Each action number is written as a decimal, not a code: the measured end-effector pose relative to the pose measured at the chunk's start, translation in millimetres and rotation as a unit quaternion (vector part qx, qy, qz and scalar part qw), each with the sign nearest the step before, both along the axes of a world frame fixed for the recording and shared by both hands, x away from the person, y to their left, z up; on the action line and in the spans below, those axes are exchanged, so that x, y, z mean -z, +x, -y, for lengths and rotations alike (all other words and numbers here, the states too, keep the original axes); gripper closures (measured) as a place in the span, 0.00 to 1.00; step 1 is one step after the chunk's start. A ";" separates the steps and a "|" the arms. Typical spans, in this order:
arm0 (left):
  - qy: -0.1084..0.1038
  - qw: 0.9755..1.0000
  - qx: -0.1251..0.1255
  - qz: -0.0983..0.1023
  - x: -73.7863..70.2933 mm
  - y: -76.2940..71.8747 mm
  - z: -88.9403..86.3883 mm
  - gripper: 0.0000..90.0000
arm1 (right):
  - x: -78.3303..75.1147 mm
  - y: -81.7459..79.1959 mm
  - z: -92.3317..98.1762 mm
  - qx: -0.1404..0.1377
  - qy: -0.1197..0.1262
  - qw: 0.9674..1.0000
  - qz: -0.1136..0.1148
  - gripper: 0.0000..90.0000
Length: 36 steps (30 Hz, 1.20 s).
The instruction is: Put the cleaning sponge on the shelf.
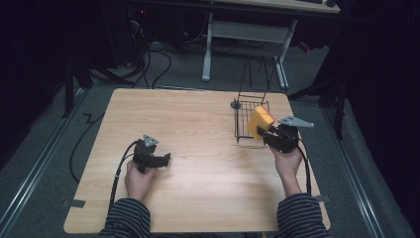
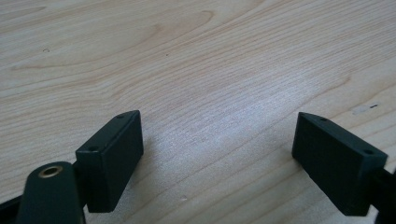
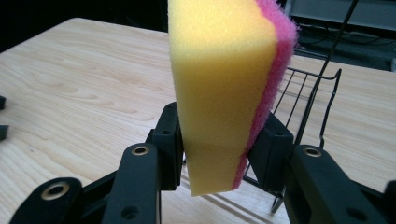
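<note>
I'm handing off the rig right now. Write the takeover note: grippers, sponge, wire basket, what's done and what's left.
Right gripper: shut on the sponge, yellow with a pink scrub side, held upright and lifted off the table.
Left gripper: open, holding nothing, low over bare wood at the near left.
Wire basket: stands at the far right of the table; the sponge is at its near right edge, not yet inside.
Done: sponge picked up and brought to the basket.
Left: probably move it over the basket's opening, lower it in, release.

porous foam sponge (image 3: pixel 224 88), matt wooden table (image 1: pixel 198 124)
</note>
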<state>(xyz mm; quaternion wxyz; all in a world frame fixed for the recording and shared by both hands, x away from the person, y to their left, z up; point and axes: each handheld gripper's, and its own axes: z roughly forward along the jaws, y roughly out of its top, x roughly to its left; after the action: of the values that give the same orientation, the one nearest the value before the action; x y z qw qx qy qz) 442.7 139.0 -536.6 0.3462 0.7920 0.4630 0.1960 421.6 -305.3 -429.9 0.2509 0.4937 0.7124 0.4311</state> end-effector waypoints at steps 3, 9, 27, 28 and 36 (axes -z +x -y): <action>0.000 1.000 0.000 0.000 0.0 0.0 0.0 0.19 | 0.2 5.8 -0.3 0.005 -0.006 1.000 0.002 0.67; -0.001 1.000 0.000 0.000 0.0 0.0 -0.2 0.19 | -2.3 12.6 -2.7 0.011 -0.006 1.000 0.012 0.67; -0.001 1.000 0.000 -0.001 0.0 -0.1 -0.1 0.19 | 20.6 45.2 -9.7 0.044 -0.025 0.999 -0.017 0.66; -0.001 1.000 0.000 -0.001 0.0 -0.1 -0.1 0.19 | 22.1 46.5 -10.1 0.044 -0.030 0.998 -0.017 0.66; 0.000 1.000 0.000 0.000 -0.1 0.0 -0.2 0.19 | 31.1 53.8 -10.3 0.053 -0.037 0.998 -0.026 0.66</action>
<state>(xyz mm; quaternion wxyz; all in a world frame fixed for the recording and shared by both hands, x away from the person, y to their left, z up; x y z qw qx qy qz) 442.6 139.3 -536.5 0.3463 0.7922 0.4629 0.1956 475.4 -295.0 -461.0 0.2730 0.5323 0.7070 0.3773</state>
